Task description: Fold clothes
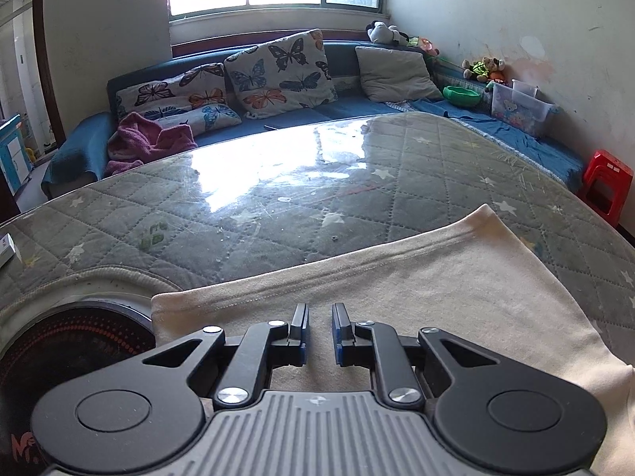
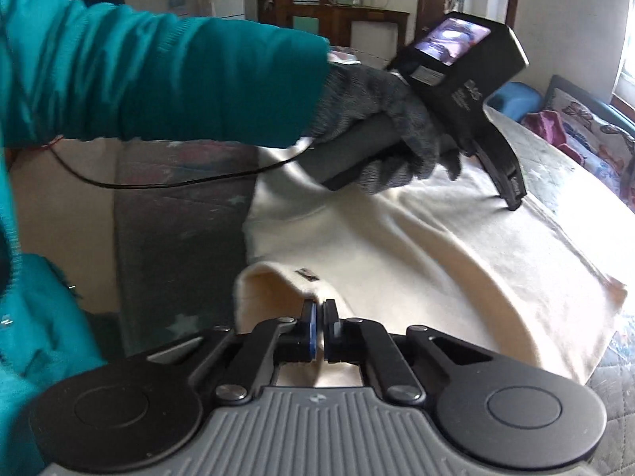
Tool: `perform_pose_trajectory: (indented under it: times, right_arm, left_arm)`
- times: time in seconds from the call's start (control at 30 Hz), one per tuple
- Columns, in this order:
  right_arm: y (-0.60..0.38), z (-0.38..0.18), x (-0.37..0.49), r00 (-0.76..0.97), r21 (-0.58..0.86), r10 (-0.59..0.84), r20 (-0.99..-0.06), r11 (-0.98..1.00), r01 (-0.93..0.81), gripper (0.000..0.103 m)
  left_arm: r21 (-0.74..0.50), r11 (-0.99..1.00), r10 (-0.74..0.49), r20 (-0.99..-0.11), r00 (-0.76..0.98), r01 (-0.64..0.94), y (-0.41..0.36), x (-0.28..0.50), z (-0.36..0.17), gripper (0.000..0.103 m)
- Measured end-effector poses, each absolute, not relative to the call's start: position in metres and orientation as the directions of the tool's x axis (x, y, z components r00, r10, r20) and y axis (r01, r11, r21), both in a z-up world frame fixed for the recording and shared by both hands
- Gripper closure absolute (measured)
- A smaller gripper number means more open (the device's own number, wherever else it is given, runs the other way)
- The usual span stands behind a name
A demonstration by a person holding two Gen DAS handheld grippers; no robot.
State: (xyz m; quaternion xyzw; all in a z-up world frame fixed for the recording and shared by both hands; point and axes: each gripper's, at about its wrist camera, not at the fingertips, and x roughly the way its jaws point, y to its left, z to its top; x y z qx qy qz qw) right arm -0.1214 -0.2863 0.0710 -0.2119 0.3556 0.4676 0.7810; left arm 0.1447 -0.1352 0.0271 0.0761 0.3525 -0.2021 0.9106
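Garment edge in right claw

The cream garment runs under the left gripper's body; teal sleeve is motion-blurred.

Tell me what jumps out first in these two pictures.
A cream garment lies spread across the quilted table. The right gripper is pinched on a fold at its near edge. The gloved left hand presses the left gripper, slightly open, onto the cloth further along.
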Motion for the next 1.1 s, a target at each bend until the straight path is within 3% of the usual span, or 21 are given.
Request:
perform_pose_trajectory:
  times: [0.37, 0.5, 0.77, 0.9, 1.1]
  right_arm:
    - [-0.289, 0.072, -0.130, 0.261, 0.056, 0.595, -0.760, 0.460, -0.886, 0.099]
    - [-0.310, 0.086, -0.125, 0.311, 0.082, 0.605, -0.733, 0.532, -0.843, 0.093]
    - [-0.346, 0.083, -0.104, 0.471, 0.029, 0.484, -0.737, 0.720, -0.694, 0.084]
    - [-0.360, 0.079, -0.093, 0.516, 0.027, 0.453, -0.727, 0.769, -0.638, 0.073]
    - [-0.361, 0.066, -0.071, 0.567, 0.045, 0.422, -0.707, 0.827, -0.560, 0.071]
  left_arm:
    - [-0.021, 0.895, -0.355, -0.640, 0.682, 0.446, -0.128, 0.120, 0.041, 0.088]
    - [-0.029, 0.880, -0.389, -0.618, 0.684, 0.474, -0.123, 0.099, 0.052, 0.088]
    - [-0.023, 0.798, -0.484, -0.620, 0.618, 0.602, -0.120, 0.014, 0.045, 0.087]
    - [-0.016, 0.754, -0.520, -0.625, 0.582, 0.656, -0.118, -0.028, 0.039, 0.087]
    - [-0.037, 0.757, -0.521, -0.636, 0.569, 0.652, -0.110, -0.060, 0.028, 0.087]
